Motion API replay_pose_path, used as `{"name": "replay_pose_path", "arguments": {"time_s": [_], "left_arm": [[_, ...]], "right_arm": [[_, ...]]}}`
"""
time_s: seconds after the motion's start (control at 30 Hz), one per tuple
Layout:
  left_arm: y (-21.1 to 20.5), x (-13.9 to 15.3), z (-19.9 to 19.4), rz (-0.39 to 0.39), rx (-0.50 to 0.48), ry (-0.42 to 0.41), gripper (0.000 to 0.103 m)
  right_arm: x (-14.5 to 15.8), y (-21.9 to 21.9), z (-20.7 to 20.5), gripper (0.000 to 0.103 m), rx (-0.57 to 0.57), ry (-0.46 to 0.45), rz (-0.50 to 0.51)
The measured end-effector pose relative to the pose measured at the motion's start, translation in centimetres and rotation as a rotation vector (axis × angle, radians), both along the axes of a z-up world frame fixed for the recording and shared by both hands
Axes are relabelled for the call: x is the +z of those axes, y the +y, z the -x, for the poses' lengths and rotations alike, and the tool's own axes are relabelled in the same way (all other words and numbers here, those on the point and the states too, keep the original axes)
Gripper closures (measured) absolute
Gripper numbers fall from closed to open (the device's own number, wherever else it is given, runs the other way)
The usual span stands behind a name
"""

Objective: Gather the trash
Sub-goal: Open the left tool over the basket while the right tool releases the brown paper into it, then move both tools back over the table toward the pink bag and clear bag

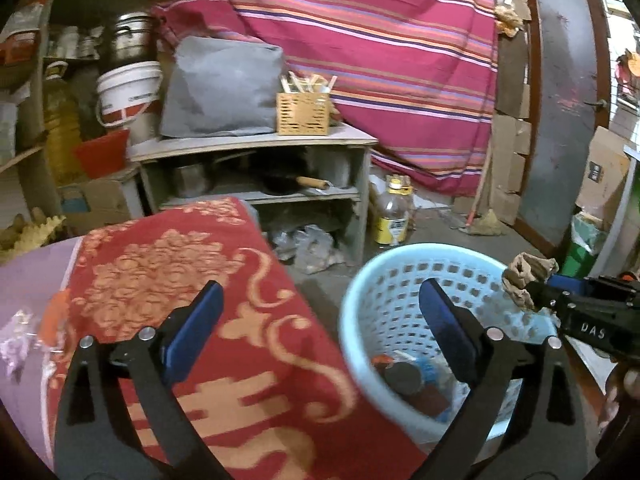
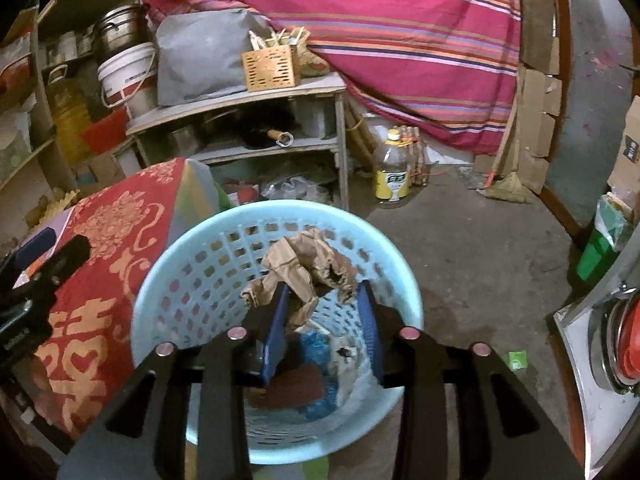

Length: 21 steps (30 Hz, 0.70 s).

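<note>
A light blue perforated basket [image 2: 192, 280] stands on the floor beside a table with a red and gold cloth [image 2: 112, 240]; it also shows in the left wrist view [image 1: 384, 280]. Several pieces of trash lie in its bottom [image 2: 316, 364]. My right gripper [image 2: 324, 292] is shut on a crumpled brown paper [image 2: 300, 264] and holds it above the basket's opening. In the left wrist view that gripper [image 1: 536, 292] comes in from the right with the paper [image 1: 524, 276] over the basket's far rim. My left gripper [image 1: 320, 300] is open and empty, above the cloth's edge and the basket.
A grey shelf unit [image 2: 248, 96] with a wicker box [image 2: 272, 68], pans and a bucket stands behind. A plastic bottle [image 2: 394, 172] stands on the concrete floor. A striped red cloth [image 2: 400, 40] hangs at the back. Clear wrappers [image 1: 16, 344] lie on the table's left.
</note>
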<state>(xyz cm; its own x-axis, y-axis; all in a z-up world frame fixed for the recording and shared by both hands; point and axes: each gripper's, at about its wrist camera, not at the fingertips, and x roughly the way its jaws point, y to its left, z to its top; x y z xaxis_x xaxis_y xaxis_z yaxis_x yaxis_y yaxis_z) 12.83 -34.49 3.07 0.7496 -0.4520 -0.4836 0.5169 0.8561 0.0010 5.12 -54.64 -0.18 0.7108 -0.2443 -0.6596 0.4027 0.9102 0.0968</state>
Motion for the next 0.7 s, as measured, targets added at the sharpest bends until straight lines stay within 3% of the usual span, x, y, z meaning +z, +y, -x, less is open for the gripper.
{"name": "replay_pose_path", "arguments": {"time_s": [0.07,0.13,0.23,0.47,0.7], "left_arm": [[1.5,0.3,-0.3,-0.013,0.024,-0.005,0.008],[3.3,0.8,-0.4,-0.02,0.053,-0.013,0.008],[6.2,1.4,-0.6,-0.017,0.092,-0.024,0.008],[13.9,2.1,-1.5,-0.04,0.225,-0.032,0.006],[21.5,1.7,-3.0,-0.073,0.359,-0.022,0.006]], "right_arm": [[0.2,0.6,-0.3,0.045,-0.004,-0.001,0.01],[0.7,1.5,-0.6,0.037,-0.01,-0.009,0.017],[1.5,2.9,-1.0,0.035,-0.004,-0.027,0.02],[4.1,9.3,-2.9,0.018,0.061,-0.099,0.063],[3.8,16.2,-6.5,0.017,0.162,-0.096,0.045]]}}
